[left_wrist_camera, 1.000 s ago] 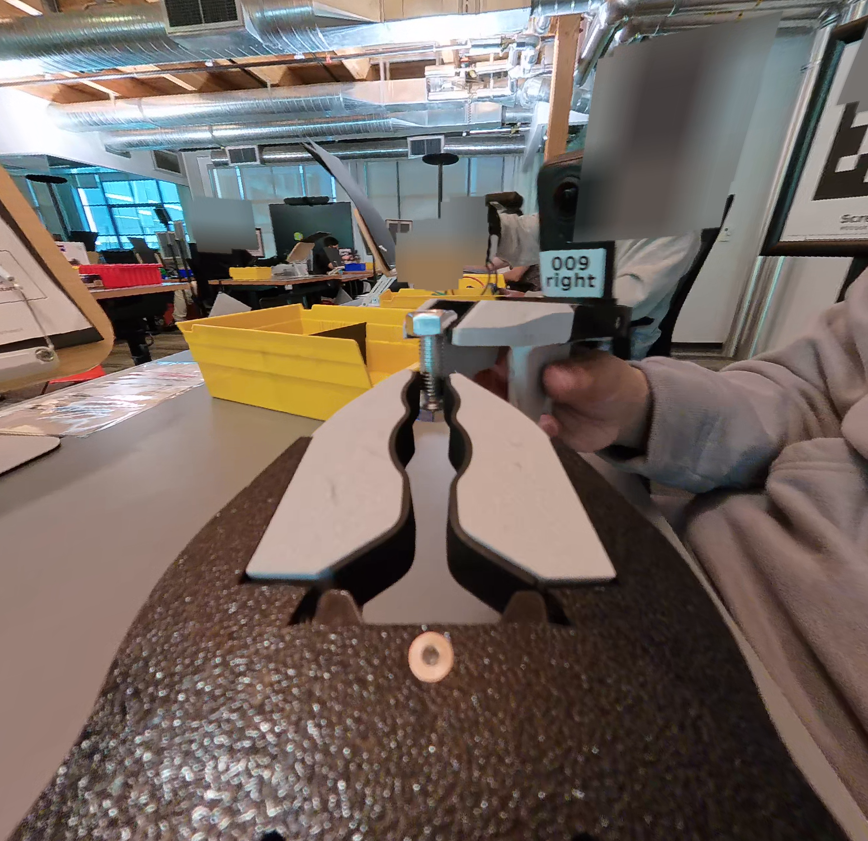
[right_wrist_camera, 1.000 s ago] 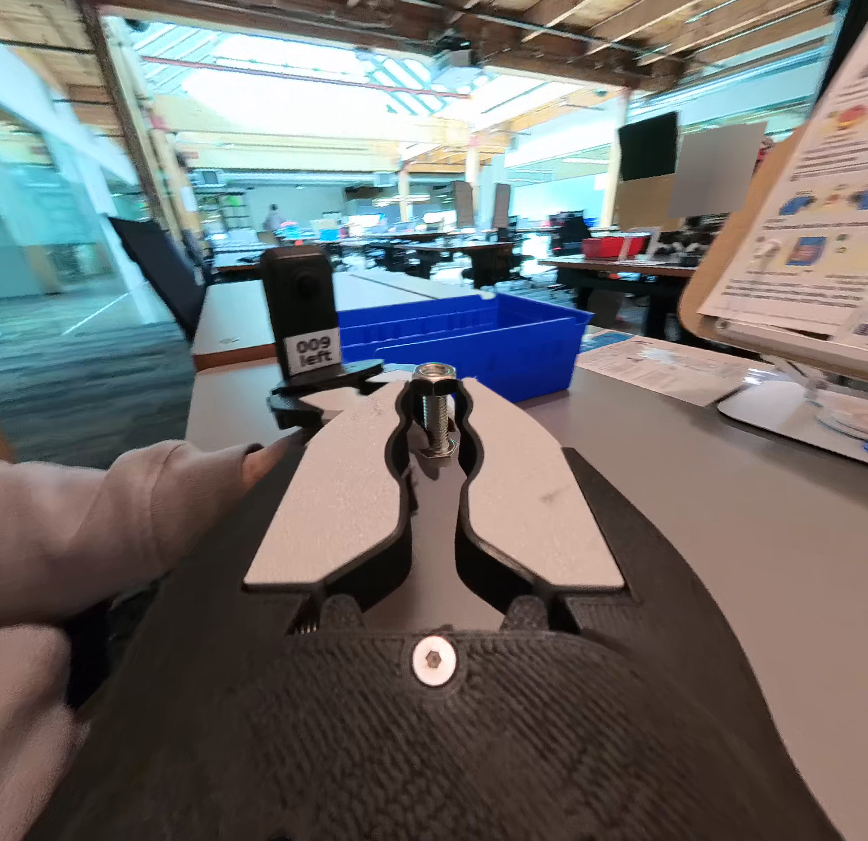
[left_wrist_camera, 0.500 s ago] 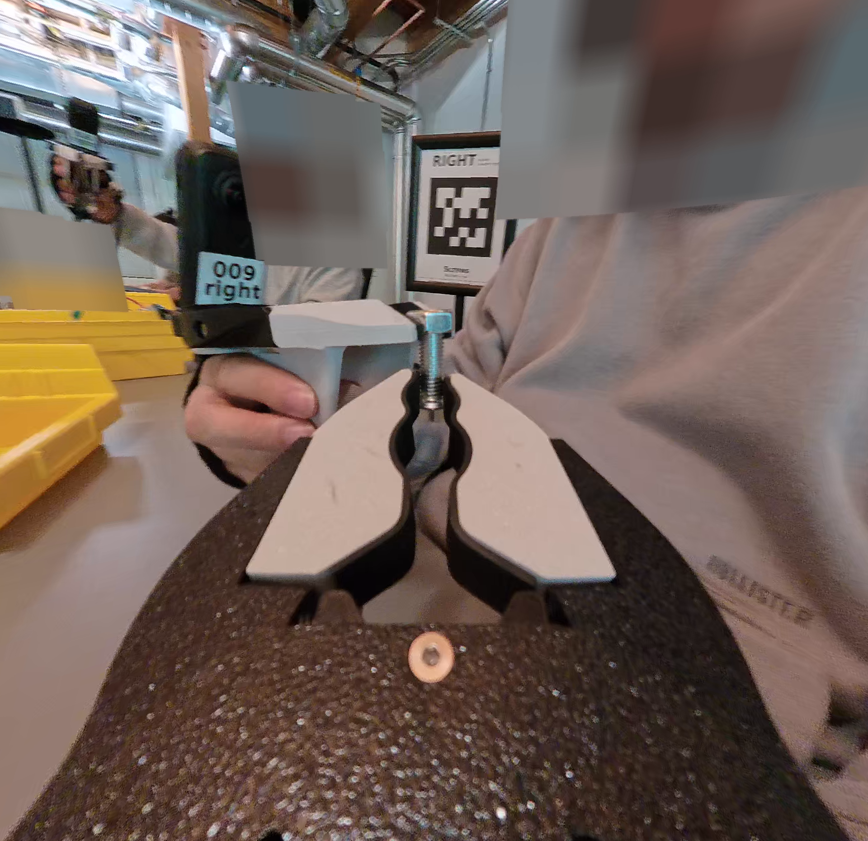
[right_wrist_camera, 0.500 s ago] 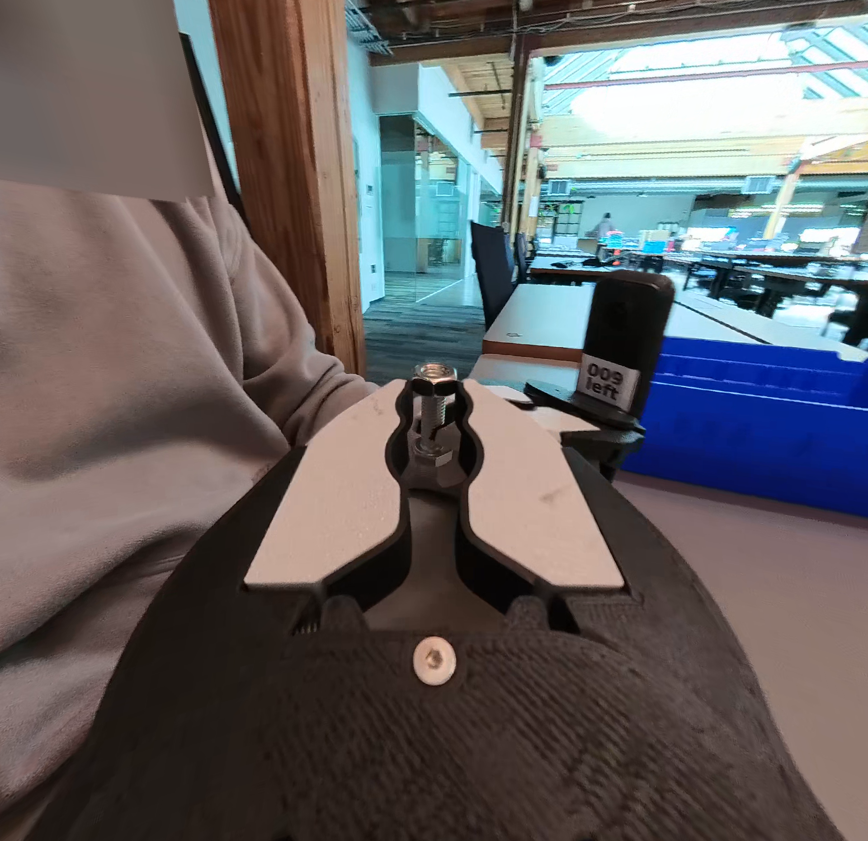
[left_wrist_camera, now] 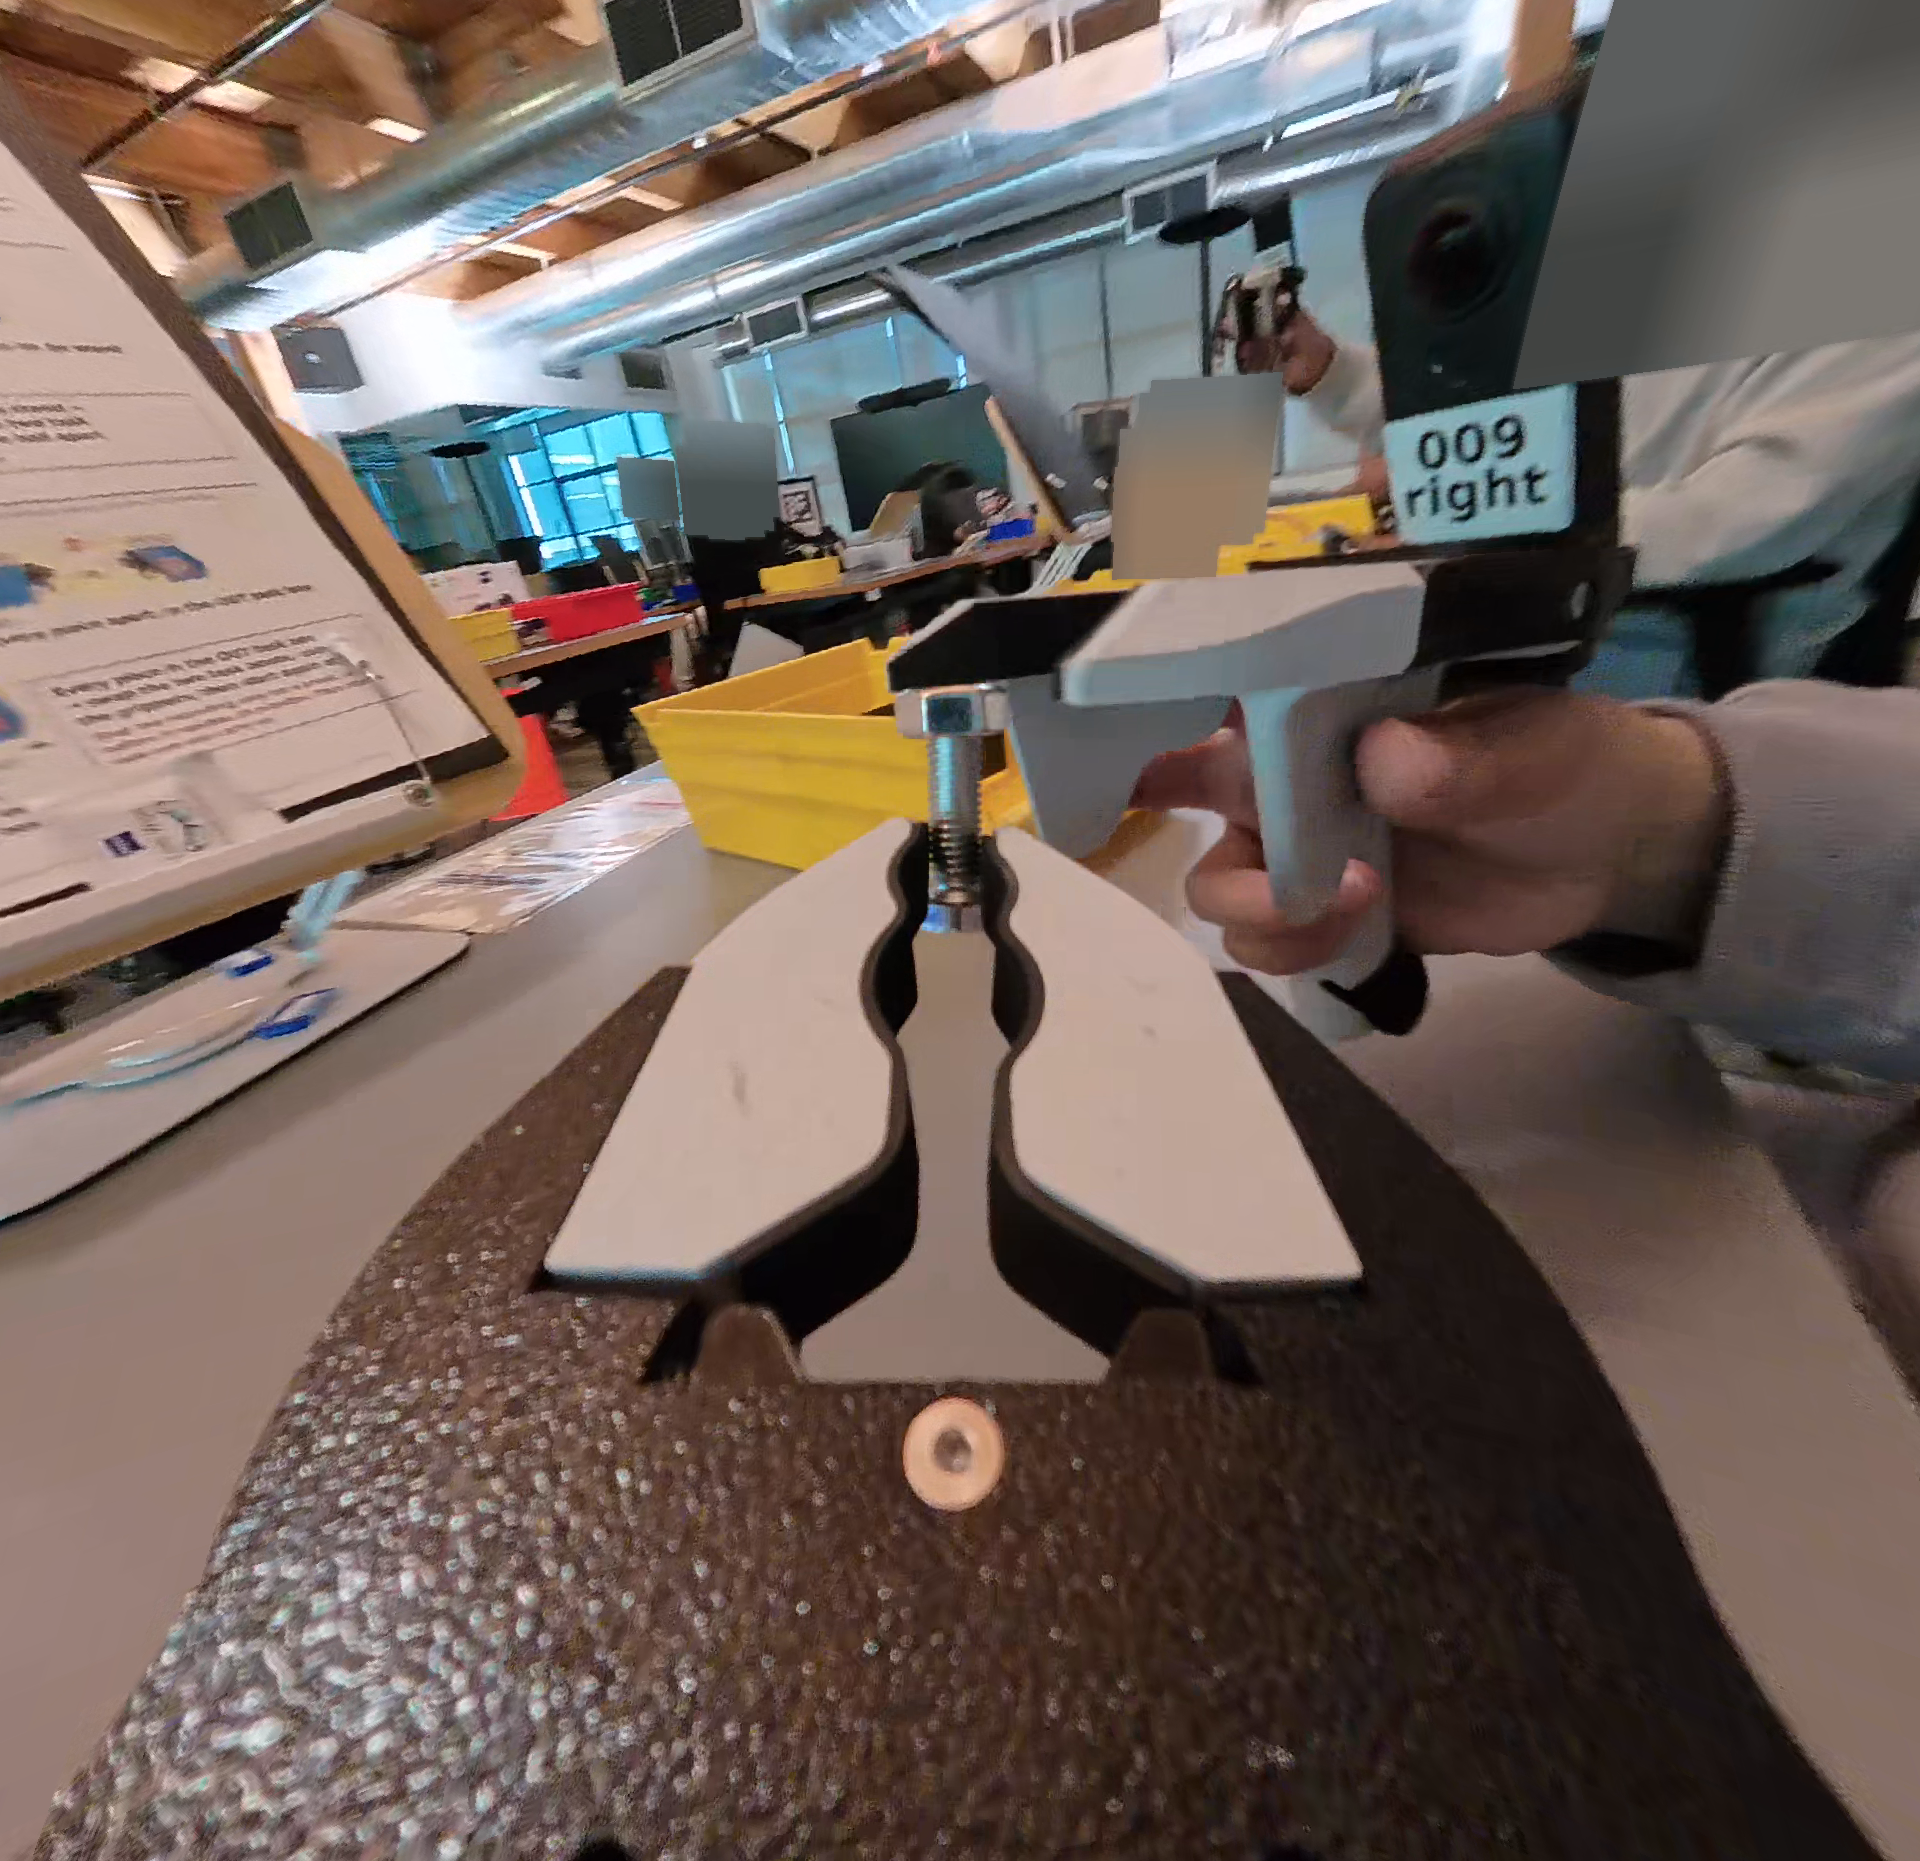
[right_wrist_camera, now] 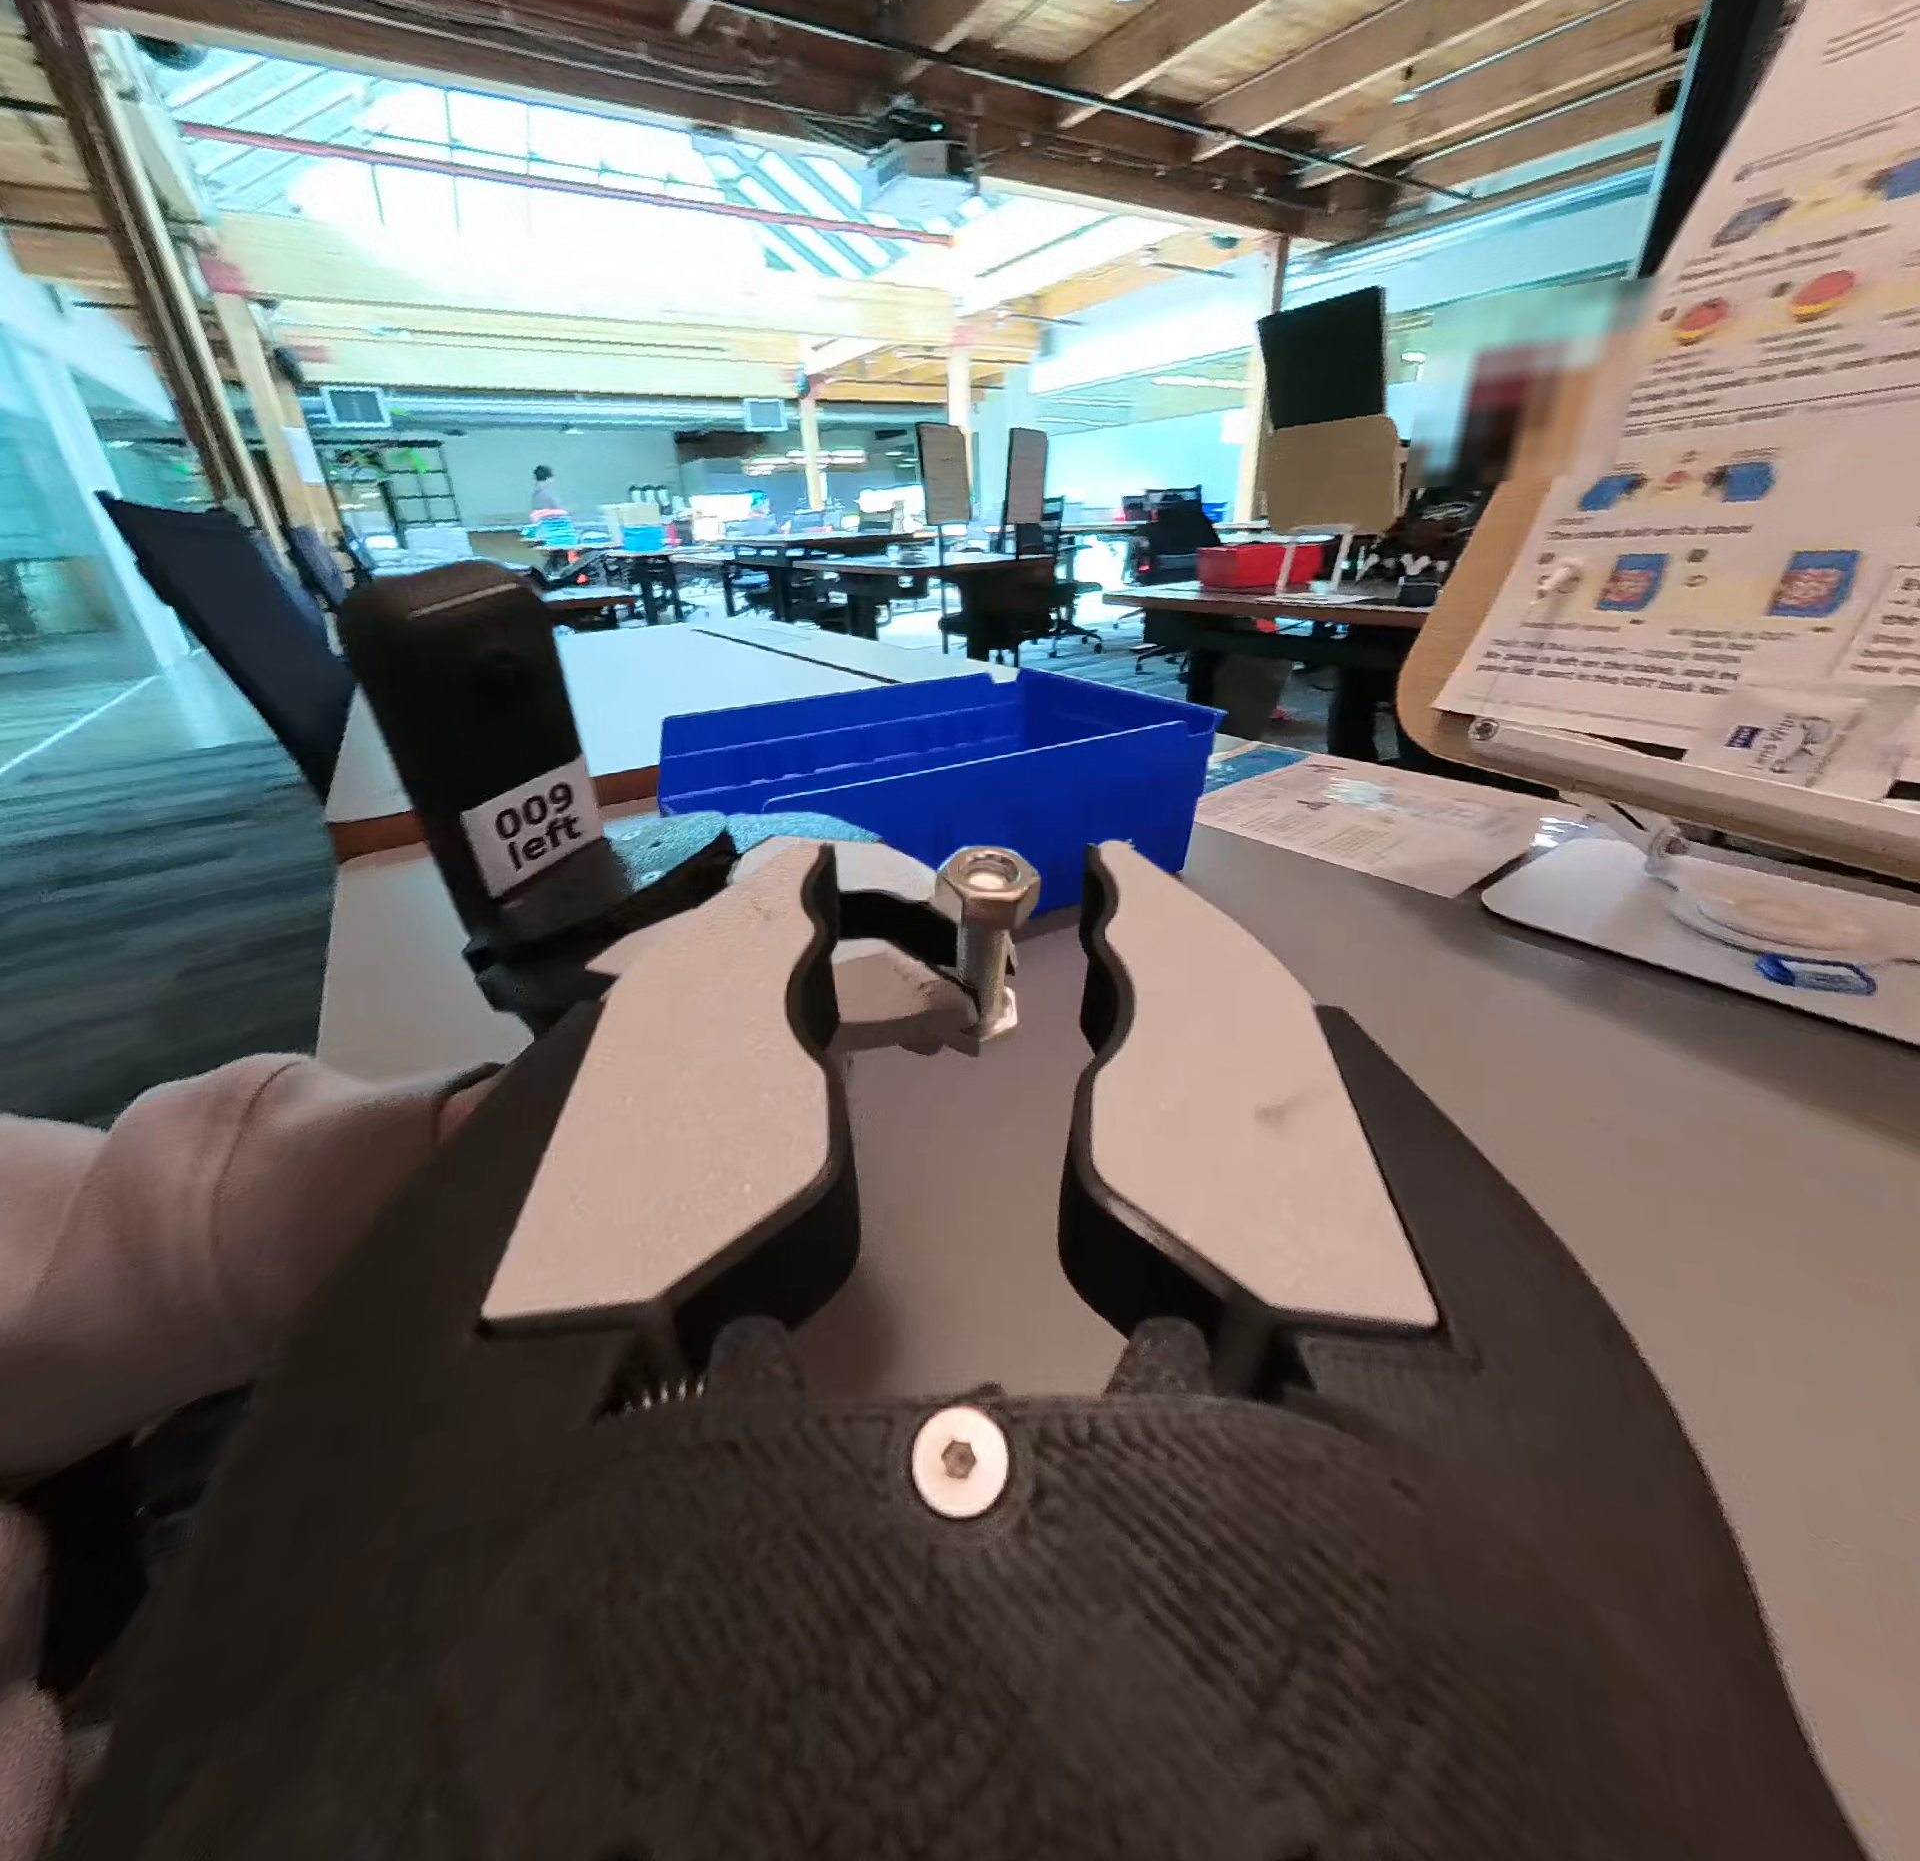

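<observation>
We look out over a big open workshop: wood beams and silver ducts overhead, a bright skylight far off, and rows of desks and chairs reaching back to the windows. Other people sit at the far desks.

Close to us runs the grey table. On it, in the left wrist view, a yellow bin sits far and centre, with a tilted board of printed sheets on a white stand at the left. In the right wrist view a blue bin stands far and centre, the same kind of board at the right, and flat papers lie between them.

The left gripper has its jaws pinching the threaded end of a steel bolt, which stands upright with its hex head on top, above the table and in front of the yellow bin. The right gripper has its jaws spread wide to either side of that bolt's head, touching neither side. A hand in a grey sleeve holds the right gripper by its handle.
</observation>
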`<action>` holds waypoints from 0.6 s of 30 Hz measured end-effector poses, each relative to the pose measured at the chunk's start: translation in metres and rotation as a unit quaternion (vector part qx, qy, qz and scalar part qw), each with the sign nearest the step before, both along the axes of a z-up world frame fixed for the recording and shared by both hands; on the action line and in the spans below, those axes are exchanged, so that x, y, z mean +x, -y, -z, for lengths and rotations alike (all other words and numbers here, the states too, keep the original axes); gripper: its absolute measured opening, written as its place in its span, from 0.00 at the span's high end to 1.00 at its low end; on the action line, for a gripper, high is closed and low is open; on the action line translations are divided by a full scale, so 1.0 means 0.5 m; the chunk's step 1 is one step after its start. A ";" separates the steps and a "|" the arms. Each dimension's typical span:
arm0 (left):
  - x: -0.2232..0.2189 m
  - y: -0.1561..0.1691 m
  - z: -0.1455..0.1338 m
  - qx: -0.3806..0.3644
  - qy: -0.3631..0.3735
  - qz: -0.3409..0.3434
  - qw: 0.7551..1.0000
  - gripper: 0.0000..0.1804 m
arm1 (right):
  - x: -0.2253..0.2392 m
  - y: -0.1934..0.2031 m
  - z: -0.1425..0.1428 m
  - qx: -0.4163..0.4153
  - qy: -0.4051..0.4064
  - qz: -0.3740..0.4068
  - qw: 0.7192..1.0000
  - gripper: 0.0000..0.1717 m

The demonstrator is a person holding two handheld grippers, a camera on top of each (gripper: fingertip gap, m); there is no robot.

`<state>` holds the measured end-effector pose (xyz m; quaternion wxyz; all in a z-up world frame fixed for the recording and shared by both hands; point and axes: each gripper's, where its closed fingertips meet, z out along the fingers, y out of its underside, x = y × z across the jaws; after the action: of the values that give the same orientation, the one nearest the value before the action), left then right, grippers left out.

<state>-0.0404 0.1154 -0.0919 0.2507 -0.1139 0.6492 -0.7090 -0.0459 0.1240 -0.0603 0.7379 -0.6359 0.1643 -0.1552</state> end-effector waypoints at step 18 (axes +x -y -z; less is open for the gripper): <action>-0.160 0.054 -0.012 -0.051 -0.119 0.383 0.914 0.95 | -0.151 0.046 -0.005 -0.038 0.021 -0.357 0.933 0.89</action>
<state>-0.1204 0.0883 -0.0858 -0.1261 0.0472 0.6309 -0.7641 -0.1213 0.1012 -0.0577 0.7236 -0.6764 -0.0954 0.0991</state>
